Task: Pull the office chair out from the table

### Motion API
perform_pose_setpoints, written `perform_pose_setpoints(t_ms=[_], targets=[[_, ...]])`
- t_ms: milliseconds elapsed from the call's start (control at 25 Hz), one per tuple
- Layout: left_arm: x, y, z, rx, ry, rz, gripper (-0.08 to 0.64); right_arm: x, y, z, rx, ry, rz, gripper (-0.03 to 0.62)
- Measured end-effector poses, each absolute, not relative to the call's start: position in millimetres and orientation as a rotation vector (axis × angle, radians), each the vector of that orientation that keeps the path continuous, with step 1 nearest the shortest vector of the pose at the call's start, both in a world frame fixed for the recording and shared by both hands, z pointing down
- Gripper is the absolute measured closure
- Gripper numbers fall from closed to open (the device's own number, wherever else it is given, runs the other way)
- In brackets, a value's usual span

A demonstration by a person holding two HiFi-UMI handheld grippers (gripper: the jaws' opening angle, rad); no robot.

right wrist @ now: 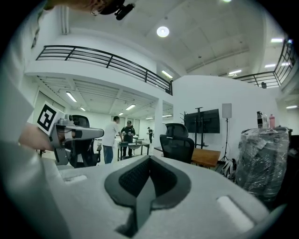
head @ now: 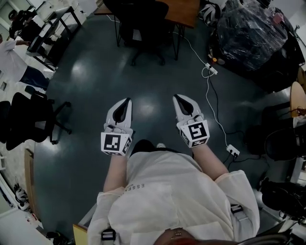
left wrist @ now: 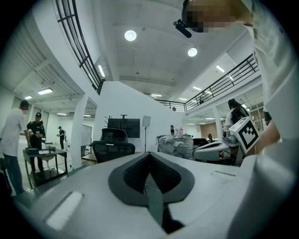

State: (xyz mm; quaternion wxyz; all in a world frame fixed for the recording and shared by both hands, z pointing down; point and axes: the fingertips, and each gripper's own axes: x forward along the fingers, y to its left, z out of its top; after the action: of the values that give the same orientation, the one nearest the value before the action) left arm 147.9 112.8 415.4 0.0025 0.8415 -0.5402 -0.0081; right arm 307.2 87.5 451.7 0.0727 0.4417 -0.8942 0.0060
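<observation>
A black office chair stands at the far end of the floor, pushed in under a wooden table. It shows small and distant in the left gripper view as the chair, and in the right gripper view as the chair beside the table. My left gripper and right gripper are held side by side in front of me, both shut and empty, pointing toward the chair and well short of it. Dark floor lies between them and the chair.
Another black chair stands at the left. A white cable with a power strip runs across the floor on the right, by a plastic-wrapped stack. People stand at a desk at the far left.
</observation>
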Motion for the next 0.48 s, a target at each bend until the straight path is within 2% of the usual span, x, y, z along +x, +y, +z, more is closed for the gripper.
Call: perform_pose_setpoints(t_ms=[480], targets=[[105.3,47.5,415.8,2.641,-1.716,-0.056,0.542,258.7,28.0,450.8,1.262,-2.657,-0.155,0.600]])
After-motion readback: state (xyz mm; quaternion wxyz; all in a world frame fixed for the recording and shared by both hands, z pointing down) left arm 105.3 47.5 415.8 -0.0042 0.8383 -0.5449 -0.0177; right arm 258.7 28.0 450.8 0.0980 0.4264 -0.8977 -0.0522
